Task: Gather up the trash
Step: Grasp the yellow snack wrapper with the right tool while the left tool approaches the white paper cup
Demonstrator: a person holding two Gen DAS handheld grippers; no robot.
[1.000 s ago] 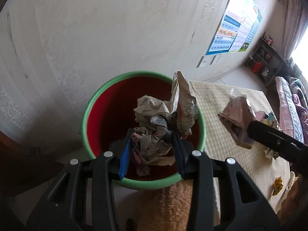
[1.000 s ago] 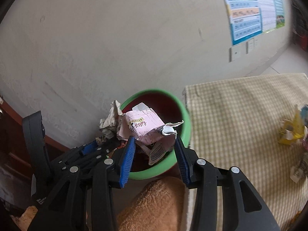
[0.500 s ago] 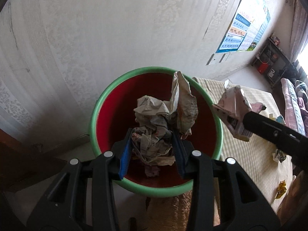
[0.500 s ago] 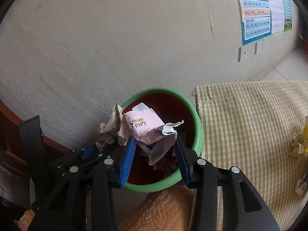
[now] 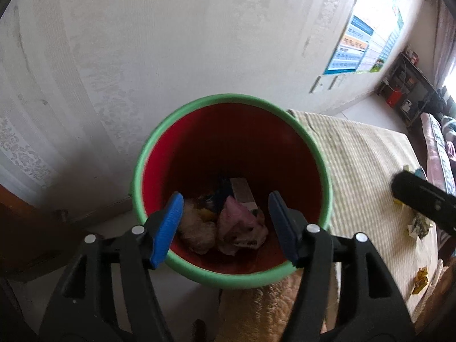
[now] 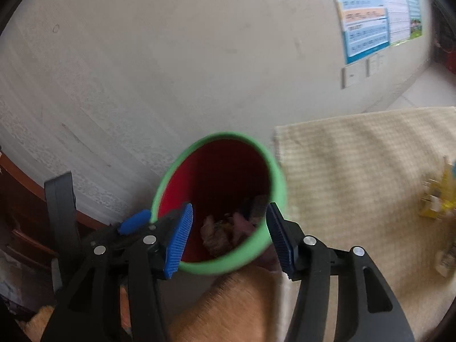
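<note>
Two grippers, left gripper (image 5: 225, 225) and right gripper (image 6: 229, 235), jaws opening and empty above one red bin (image 5: 228, 101), crumpled trash (image 5: 242, 225) inside, wall poster (image 6: 367, 22) writing unreadable.

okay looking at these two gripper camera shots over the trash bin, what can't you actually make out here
- Bin bottom, left wrist view: deep shadow and the crumpled paper and pink wrapper hide what lies underneath.
- Bin contents, right wrist view: motion blur and the near rim leave only vague lumps.
- Yellow scraps on the checked cloth: too blurred to identify.
- Wall poster: text too small and blurred.
- Right gripper, left wrist view: only one black arm; the edge cuts it off.
</note>
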